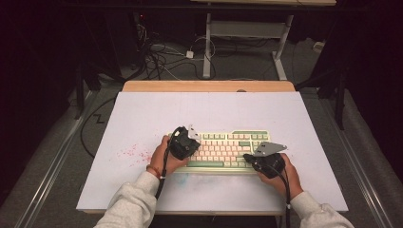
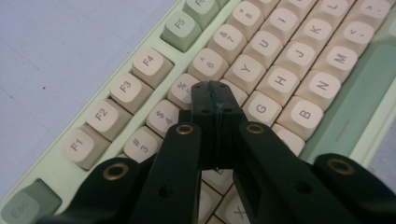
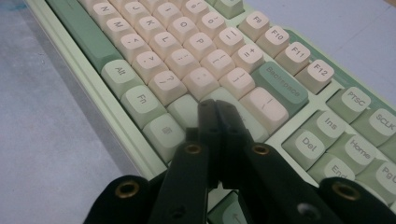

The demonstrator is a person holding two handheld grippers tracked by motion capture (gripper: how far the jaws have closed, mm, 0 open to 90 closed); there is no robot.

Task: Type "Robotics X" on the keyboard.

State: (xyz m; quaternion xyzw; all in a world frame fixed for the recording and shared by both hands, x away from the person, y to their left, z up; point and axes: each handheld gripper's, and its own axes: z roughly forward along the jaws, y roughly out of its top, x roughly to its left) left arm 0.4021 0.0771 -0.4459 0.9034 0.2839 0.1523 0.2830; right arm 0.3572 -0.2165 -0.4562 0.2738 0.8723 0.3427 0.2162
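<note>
A pale green keyboard [image 1: 223, 150] with cream and green keys lies near the table's front edge. My left gripper [image 1: 184, 142] hovers over its left part, jaws shut with nothing between them. In the left gripper view its tips [image 2: 215, 91] sit just above the keys [image 2: 261, 109] around the number 5 and the letter row below; whether they touch a key is unclear. My right gripper [image 1: 266, 161] is over the keyboard's right part, also shut and empty. In the right gripper view its tips [image 3: 215, 108] point at the green key [image 3: 233, 112] below the Backspace key [image 3: 279, 87].
The keyboard rests on a light grey sheet [image 1: 142, 114] that covers the wooden table [image 1: 209, 86]. Pink specks [image 1: 130, 153] mark the sheet left of the keyboard. Cables [image 1: 161, 57] and a desk frame [image 1: 247, 33] are on the floor beyond.
</note>
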